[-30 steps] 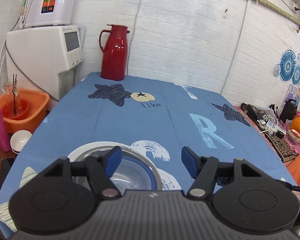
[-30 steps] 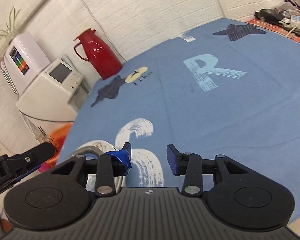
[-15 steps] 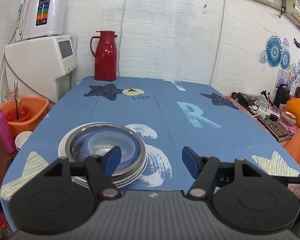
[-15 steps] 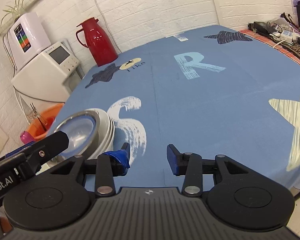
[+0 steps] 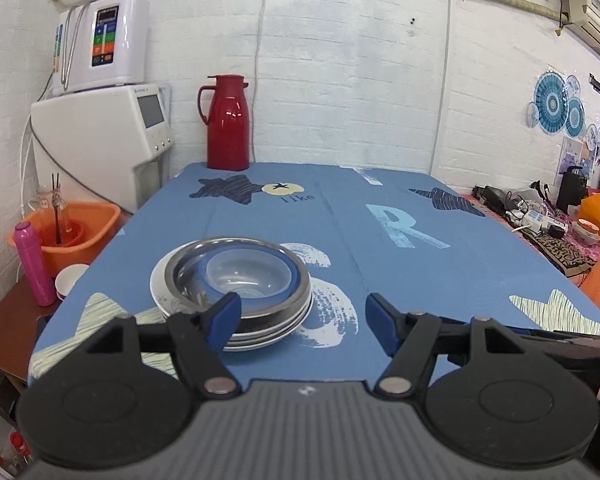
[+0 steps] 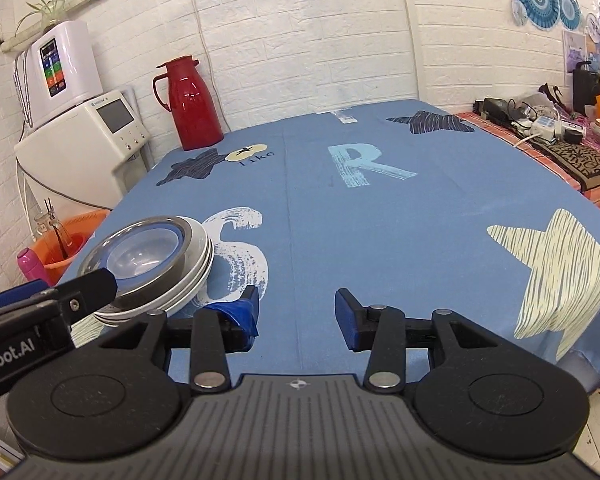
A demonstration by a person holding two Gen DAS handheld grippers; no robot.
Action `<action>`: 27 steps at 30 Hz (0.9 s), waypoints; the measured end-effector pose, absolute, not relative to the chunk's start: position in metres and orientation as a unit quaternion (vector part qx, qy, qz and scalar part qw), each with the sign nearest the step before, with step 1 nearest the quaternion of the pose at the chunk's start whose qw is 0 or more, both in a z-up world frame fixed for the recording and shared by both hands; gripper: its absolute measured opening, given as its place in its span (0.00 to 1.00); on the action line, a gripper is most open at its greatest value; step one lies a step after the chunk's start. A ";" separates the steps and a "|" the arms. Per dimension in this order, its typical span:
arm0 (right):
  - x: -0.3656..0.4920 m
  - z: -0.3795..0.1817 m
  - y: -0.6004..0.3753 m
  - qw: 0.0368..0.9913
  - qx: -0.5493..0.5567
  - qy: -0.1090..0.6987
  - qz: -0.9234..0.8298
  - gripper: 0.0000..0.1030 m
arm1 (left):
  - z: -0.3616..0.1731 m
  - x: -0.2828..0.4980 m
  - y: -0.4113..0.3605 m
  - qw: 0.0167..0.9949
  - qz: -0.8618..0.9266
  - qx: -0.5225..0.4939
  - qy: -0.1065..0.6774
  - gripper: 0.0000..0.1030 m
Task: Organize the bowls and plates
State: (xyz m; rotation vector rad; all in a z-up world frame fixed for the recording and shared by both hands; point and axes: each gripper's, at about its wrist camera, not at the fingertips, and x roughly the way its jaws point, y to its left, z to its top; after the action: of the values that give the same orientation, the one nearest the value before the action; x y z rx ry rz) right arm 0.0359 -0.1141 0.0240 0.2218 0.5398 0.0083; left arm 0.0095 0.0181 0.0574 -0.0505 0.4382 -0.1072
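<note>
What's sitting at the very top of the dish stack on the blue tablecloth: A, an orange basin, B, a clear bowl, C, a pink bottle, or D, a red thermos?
B: a clear bowl nests inside the steel bowl on the white plates; both hand-held grippers are open and empty.

Ahead of my left tongs I see a clear plastic bowl (image 5: 249, 276) inside a blue-rimmed bowl (image 5: 290, 274), nested in a shiny steel bowl (image 5: 180, 276) on white round plates (image 5: 260, 338). Under them lies a blue tablecloth (image 6: 420, 220) printed with a pale-blue R, navy striped stars, a cream striped star and white brushstrokes. Beyond my tongs' blue fingertips (image 6: 346, 312) I see a glossy red thermos jug (image 6: 190, 110).
</note>
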 end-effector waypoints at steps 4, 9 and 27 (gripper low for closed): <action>0.032 0.021 -0.114 0.958 0.104 0.268 0.004 0.26 | 0.052 0.010 0.019 0.972 -0.050 -0.022 0.228 0.67; 0.033 0.015 -0.115 0.955 0.105 0.279 0.003 0.27 | 0.047 0.013 0.022 0.969 -0.040 -0.017 0.243 0.67; 0.037 0.007 -0.106 0.948 0.103 0.301 0.017 0.29 | 0.043 0.007 0.024 0.971 -0.015 0.009 0.239 0.67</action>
State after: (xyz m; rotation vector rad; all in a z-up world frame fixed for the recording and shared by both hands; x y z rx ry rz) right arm 0.0367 -0.1058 0.0072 0.2096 0.6131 0.0350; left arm 0.0071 0.0238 0.0435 0.0182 0.4825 -0.0295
